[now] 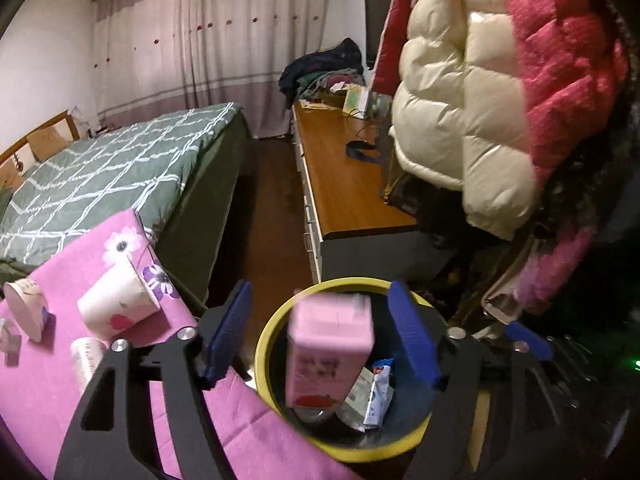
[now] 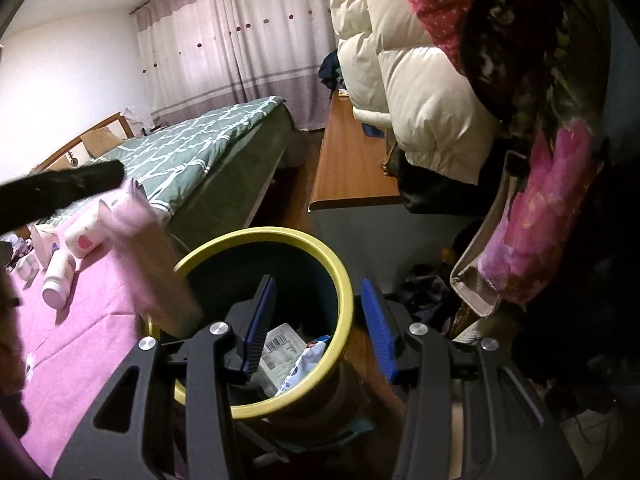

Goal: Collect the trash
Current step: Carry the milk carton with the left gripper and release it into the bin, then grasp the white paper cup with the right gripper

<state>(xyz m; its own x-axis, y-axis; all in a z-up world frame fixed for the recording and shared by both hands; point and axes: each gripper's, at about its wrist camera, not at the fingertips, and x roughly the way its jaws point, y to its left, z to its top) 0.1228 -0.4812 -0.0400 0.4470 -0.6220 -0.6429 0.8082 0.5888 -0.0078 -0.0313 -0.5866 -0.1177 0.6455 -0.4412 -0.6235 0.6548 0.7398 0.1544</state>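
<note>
A pink milk carton [image 1: 330, 354] is in mid-air, blurred, between the open fingers of my left gripper [image 1: 324, 340] and over the yellow-rimmed trash bin [image 1: 264, 344]; nothing grips it. It also shows blurred at the bin's rim in the right wrist view [image 2: 152, 264]. My right gripper [image 2: 318, 328] is open and empty above the same bin [image 2: 340, 280]. Wrappers [image 1: 374, 396] lie inside the bin. Paper cups [image 1: 116, 304] and a small clear plastic cup [image 1: 86, 356] lie on the pink cloth [image 1: 48, 392].
A white bottle [image 2: 60, 276] lies on the pink cloth [image 2: 80, 320]. A green bed [image 1: 112, 176] stands behind. A wooden cabinet [image 1: 344, 184] with clutter is at the right, and padded jackets [image 1: 480, 100] hang close above the bin.
</note>
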